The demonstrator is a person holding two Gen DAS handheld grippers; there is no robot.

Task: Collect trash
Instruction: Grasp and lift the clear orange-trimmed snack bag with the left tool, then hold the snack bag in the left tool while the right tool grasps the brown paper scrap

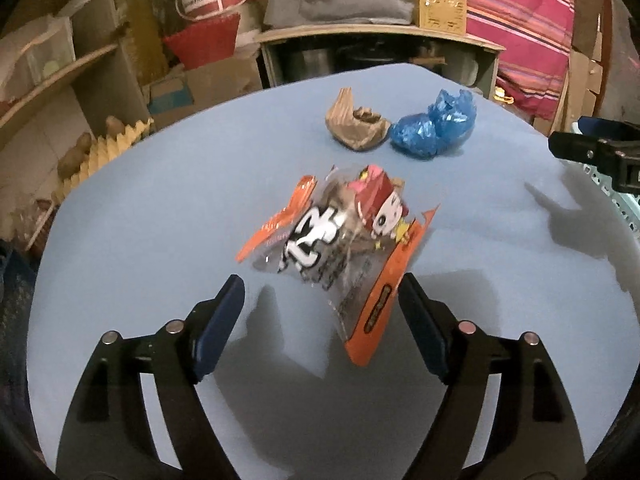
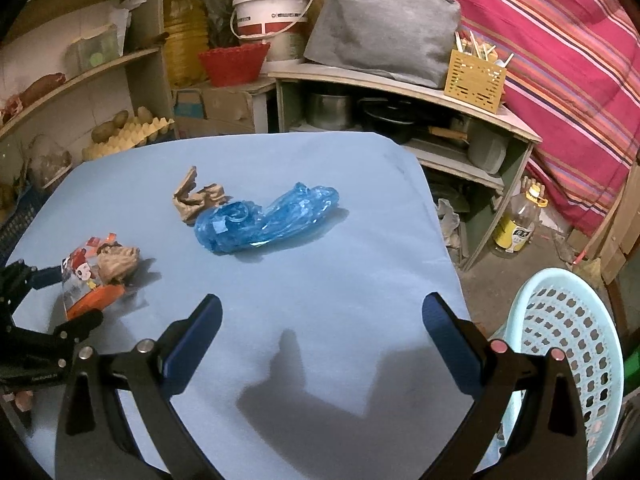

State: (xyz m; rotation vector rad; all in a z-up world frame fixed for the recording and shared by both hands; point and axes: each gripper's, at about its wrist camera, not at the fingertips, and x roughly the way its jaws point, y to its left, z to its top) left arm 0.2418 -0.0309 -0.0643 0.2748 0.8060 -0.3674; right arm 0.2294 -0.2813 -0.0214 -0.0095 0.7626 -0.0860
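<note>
A clear snack wrapper (image 1: 340, 240) with orange edges and a cartoon print, with some crumpled brown stuff in it, lies on the blue tablecloth (image 1: 160, 200). My left gripper (image 1: 320, 284) is open around its near end, and the orange edge lies close to the right finger without being pinched. Farther back sit a crumpled brown paper (image 1: 356, 128) and a blue plastic bag (image 1: 436, 124). My right gripper (image 2: 322, 300) hovers open over bare cloth with nothing between its fingers. The blue plastic bag (image 2: 264, 220) is ahead of it, and the wrapper (image 2: 92, 276) is to its left.
A pale blue perforated basket (image 2: 568, 344) stands off the table's right edge. Behind the table are a low shelf with pots (image 2: 360, 116), a white bucket (image 2: 272, 12), a red basket (image 2: 234, 62) and egg trays (image 2: 128, 132). A bottle (image 2: 516, 220) stands on the floor.
</note>
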